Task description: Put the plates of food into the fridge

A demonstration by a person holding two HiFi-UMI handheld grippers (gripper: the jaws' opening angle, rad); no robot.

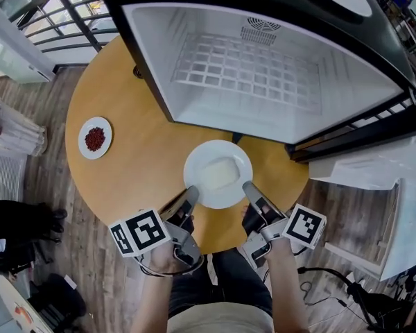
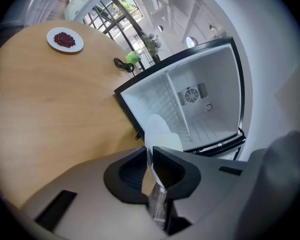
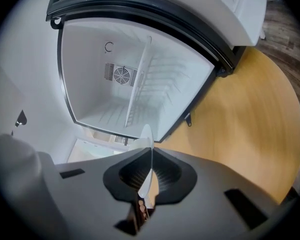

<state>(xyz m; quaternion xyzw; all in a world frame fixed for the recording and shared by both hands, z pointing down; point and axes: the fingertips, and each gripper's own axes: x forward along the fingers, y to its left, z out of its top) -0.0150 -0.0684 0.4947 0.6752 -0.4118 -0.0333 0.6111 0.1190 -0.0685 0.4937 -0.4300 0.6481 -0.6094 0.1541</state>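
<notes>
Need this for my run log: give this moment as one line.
left gripper: shut on white plate rim | right gripper: shut on same rim | fridge: open | red-food plate: on table

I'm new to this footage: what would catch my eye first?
A white plate of pale food, pinched at its near rim by the left tool and the right tool, is mid-picture in the head view. Behind it gapes the open fridge with its wire shelf; a small plate of red food lies left on the table.
</notes>
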